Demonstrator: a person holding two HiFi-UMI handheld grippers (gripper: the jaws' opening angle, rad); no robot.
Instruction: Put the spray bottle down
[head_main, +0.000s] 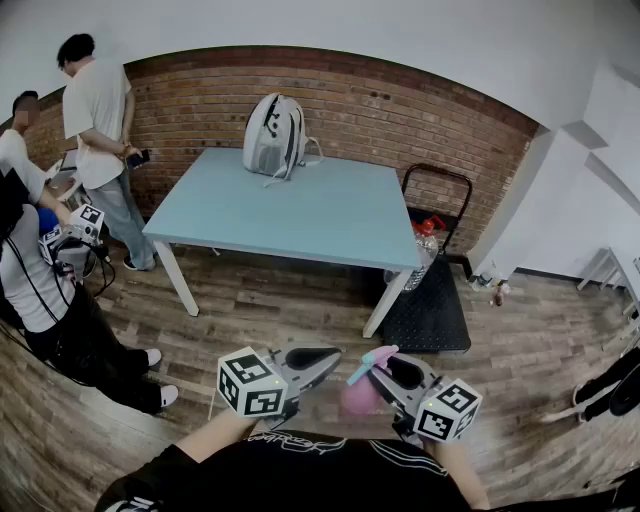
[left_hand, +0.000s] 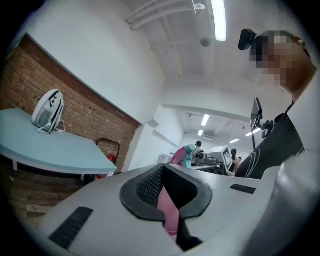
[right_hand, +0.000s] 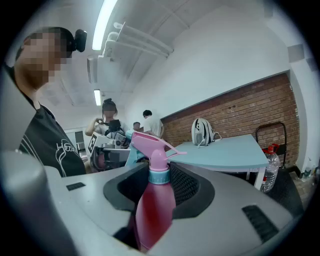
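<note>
The pink spray bottle (right_hand: 152, 210) with its pink trigger head and light-blue collar stands upright between the jaws of my right gripper (right_hand: 155, 170), whose pads press its sides. In the head view the bottle (head_main: 360, 395) shows just left of that gripper (head_main: 385, 365), close to my body and above the floor. My left gripper (head_main: 330, 358) hangs beside it, pointing toward the bottle, its tips together with nothing between them. In the left gripper view, pink shows through the slot behind the tips (left_hand: 162, 167), and the bottle's head (left_hand: 185, 152) appears farther off.
A light-blue table (head_main: 300, 215) stands ahead by the brick wall, a grey backpack (head_main: 275, 135) at its far edge. A black cart (head_main: 430, 300) with a water bottle (head_main: 425, 250) sits at its right. Two people stand at left (head_main: 100, 110).
</note>
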